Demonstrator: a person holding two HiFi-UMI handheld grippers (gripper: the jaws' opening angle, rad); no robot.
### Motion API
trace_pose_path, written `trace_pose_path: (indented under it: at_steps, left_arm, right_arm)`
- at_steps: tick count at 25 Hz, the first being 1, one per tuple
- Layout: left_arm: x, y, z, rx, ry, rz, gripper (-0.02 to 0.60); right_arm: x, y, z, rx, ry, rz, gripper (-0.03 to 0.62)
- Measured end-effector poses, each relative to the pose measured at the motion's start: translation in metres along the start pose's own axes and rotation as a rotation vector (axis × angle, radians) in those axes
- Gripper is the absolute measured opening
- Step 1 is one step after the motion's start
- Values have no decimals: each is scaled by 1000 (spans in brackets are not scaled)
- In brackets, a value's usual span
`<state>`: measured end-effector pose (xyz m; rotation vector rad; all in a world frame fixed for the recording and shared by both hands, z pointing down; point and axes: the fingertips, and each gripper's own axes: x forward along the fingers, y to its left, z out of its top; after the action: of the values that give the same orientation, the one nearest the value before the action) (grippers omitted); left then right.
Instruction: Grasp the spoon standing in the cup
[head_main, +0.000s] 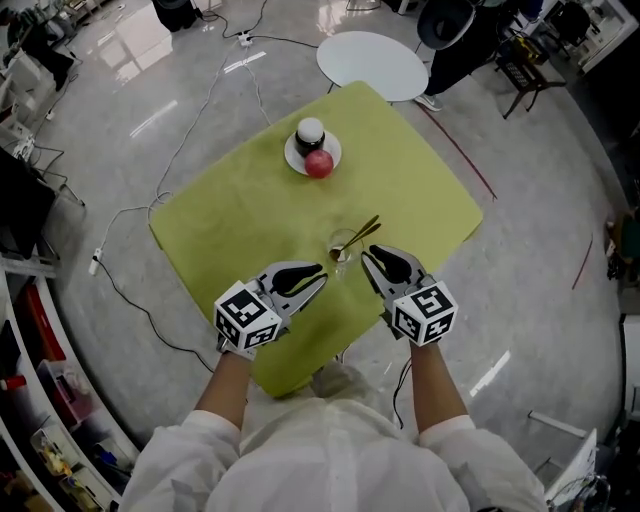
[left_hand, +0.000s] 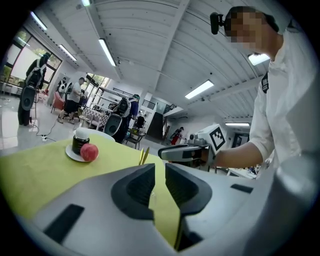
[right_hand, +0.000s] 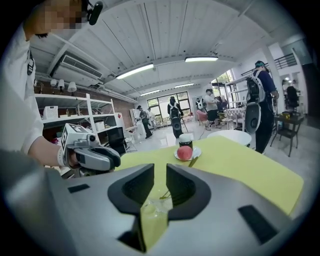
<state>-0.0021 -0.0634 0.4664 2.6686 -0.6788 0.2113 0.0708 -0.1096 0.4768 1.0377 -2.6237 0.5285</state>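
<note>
The left tongs (head_main: 318, 277) hover low over the bench (head_main: 420, 190) with its yellow-green cloth. Their jaws stand narrowly apart with nothing between them. Just right of their tips stands the clear glass cup (head_main: 343, 243), with the gold-coloured metal spoon (head_main: 362, 236) in it, its handle leaning away to the right. The right tongs (head_main: 369, 259) sit just beside the cup, also with a narrow gap and not closed on the spoon.

Coming in low, either tip would likely strike the glass rim and tip the cup. A pinch on the slanted handle could also slide off.

The right gripper view shows the cup (right_hand: 155, 206) and spoon (right_hand: 164, 195) through its gap. The left gripper view shows only the spoon's handle (left_hand: 144, 155) above its jaws, while the head view alone shows the spacing all round.
</note>
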Motion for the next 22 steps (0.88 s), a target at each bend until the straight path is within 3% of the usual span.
trace_pose_path:
  at_steps: [22]
  left_arm:
    - [13,0,5,-35,27,1,54]
  right_arm:
    - [20,-38,-13,69,58,-18,75]
